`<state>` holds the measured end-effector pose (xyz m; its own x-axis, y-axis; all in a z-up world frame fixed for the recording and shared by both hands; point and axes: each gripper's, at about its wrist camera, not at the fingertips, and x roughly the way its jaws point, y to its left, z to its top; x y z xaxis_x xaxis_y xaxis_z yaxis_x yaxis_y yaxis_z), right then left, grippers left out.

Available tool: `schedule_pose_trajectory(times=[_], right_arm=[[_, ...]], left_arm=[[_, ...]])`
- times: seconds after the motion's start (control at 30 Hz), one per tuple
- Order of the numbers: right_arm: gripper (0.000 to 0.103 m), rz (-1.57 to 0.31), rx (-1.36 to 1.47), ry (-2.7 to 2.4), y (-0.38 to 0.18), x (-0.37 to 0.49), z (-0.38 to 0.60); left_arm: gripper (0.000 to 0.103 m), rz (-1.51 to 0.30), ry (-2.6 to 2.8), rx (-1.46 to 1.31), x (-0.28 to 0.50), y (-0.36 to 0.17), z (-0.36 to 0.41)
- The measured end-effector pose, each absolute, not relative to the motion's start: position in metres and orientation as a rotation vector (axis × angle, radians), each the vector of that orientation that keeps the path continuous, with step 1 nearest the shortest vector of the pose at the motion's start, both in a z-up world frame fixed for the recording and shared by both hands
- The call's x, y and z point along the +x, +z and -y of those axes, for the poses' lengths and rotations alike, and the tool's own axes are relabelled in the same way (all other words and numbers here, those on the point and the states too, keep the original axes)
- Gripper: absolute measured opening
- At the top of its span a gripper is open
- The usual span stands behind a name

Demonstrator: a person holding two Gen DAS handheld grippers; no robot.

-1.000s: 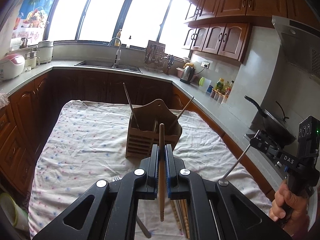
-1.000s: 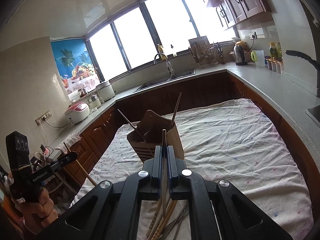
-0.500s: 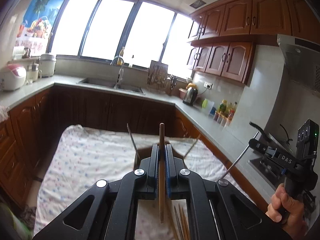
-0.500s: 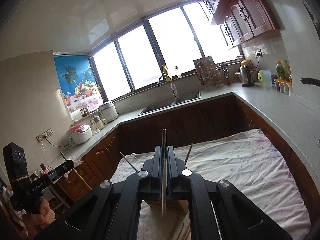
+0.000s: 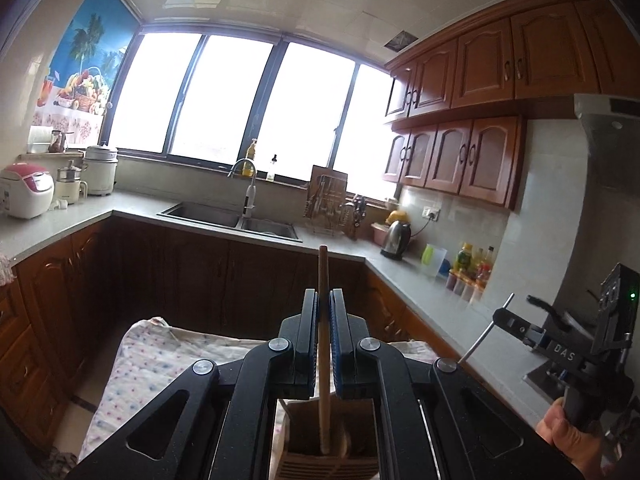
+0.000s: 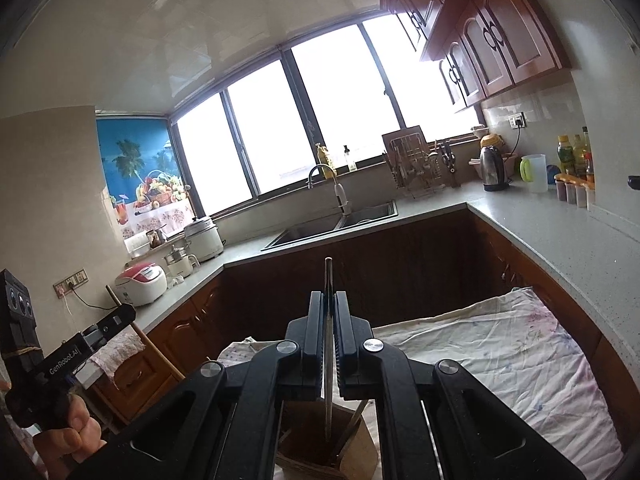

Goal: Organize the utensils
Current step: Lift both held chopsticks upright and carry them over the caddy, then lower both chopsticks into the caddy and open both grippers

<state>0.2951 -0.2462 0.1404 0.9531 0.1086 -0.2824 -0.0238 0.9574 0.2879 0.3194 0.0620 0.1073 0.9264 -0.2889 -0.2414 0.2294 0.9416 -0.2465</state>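
My left gripper (image 5: 324,295) is shut on a wooden chopstick (image 5: 323,380) that stands upright between its pads. The stick's lower end hangs in the mouth of the wooden utensil holder (image 5: 298,436) straight below. My right gripper (image 6: 329,299) is shut on a thin metal chopstick (image 6: 328,364), also upright, with its tip over the same holder (image 6: 362,454). Other sticks lean inside the holder. The right gripper (image 5: 500,315) appears at the right of the left wrist view, held by a hand (image 5: 568,438). In the right wrist view the left gripper (image 6: 127,313) is at the left.
The holder stands on a table under a flowered cloth (image 6: 500,356). Dark wooden cabinets (image 5: 200,280) and a grey counter (image 6: 560,236) ring the table. On the counter are a sink (image 5: 232,218), a kettle (image 5: 396,240), a dish rack (image 6: 412,164), bottles (image 6: 572,160) and a rice cooker (image 5: 26,190).
Both grippers came forward over the holder, which slid from mid-view to beneath the jaws. The loose utensils on the cloth dropped out of sight. Both chopsticks stay gripped.
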Motion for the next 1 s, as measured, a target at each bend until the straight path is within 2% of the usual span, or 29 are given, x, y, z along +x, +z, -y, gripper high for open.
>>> schedule_pose_trajectory(times=[0.33, 0.5, 1.0], right_arm=[[0.005, -0.4, 0.34, 0.067, 0.08, 0.31, 0.251], [0.004, -0.428, 0.336, 0.08, 0.069, 0.311, 0.248], [0.005, -0.475, 0.32, 0.073, 0.07, 0.319, 0.241]], left_arm=[[0.004, -0.351, -0.216, -0.282, 0.368, 0.039, -0.047], [0.004, -0.419, -0.213, -0.276, 0.387, 0.014, -0.039], [0.005, -0.435, -0.205, -0.28, 0.382, 0.029, -0.056]])
